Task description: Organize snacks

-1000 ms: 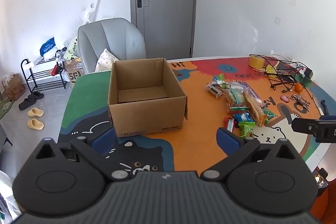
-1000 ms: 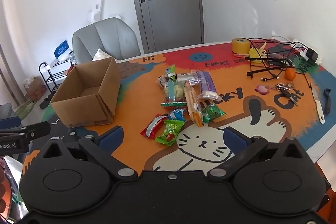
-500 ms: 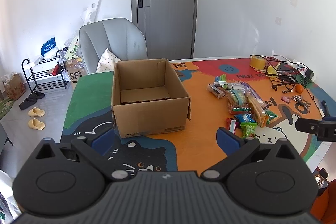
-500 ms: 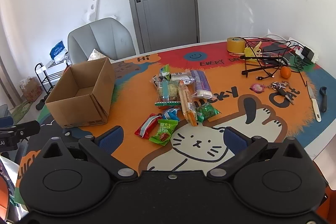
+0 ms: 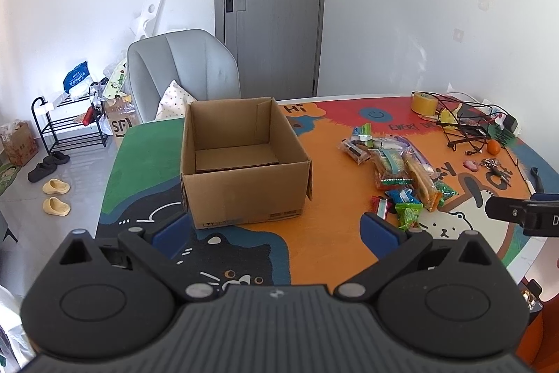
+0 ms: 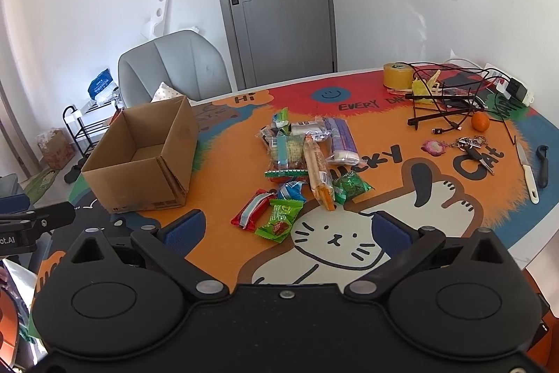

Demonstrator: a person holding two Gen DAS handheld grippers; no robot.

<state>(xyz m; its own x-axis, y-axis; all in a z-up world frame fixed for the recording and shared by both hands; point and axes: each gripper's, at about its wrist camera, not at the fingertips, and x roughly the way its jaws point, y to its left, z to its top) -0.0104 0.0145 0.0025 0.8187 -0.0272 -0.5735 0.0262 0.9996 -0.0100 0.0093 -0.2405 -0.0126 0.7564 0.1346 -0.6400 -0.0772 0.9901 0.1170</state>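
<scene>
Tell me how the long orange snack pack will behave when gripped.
The long orange pack looks like thin crinkly film, so probably light and slippery. It is long and narrow, so gripped at one end it may droop. It leans on neighbouring packs, which may shift.

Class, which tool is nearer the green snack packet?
Right. The right tool hovers directly before the green snack packet; the left tool faces the cardboard box.

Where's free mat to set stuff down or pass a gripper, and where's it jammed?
Free: the orange strip between the cardboard box and the snack pile, and the white cat drawing just below the pile. The box interior looks empty. Crowded: the far right corner, with tape roll, cables, orange, keys and knife.
</scene>
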